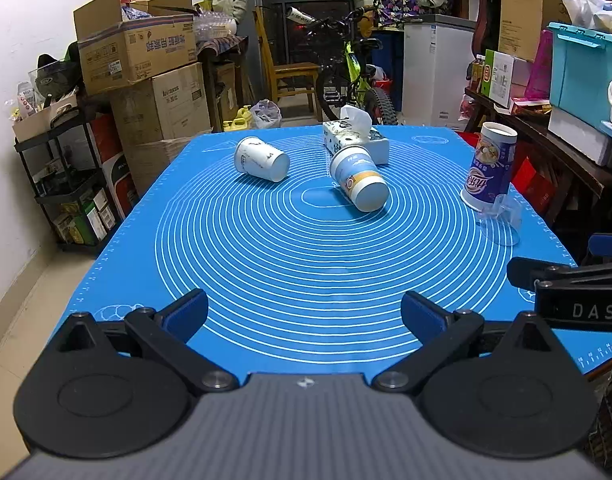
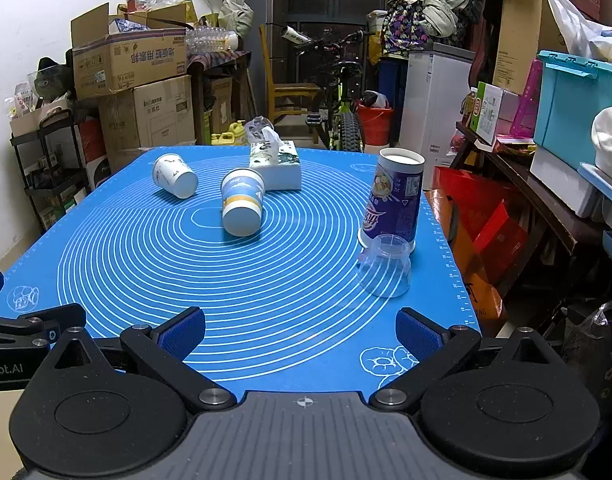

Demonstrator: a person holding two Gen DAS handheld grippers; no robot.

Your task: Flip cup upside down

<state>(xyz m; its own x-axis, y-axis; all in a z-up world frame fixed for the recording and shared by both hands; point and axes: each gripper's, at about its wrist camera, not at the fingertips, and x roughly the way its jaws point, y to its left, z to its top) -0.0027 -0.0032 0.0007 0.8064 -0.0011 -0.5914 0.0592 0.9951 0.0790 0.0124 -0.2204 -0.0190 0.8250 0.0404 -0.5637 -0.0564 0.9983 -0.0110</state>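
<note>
Both grippers — left gripper (image 1: 304,312), right gripper (image 2: 300,330) — wide open, empty; clear cup (image 2: 384,266) inverted at one o'clock.

On the mat (image 1: 306,272) two cups lie on their sides, the white cup (image 1: 261,159) left of the banded cup (image 1: 358,179), with the tissue box (image 1: 356,138) behind them, while far right the tall cup (image 1: 490,167) stands inverted, the clear cup (image 1: 500,219) just before it.

My views are bright and sharp under indoor overhead light; cups cast soft shadows, and fisheye bends the dark-vignetted edges.
</note>
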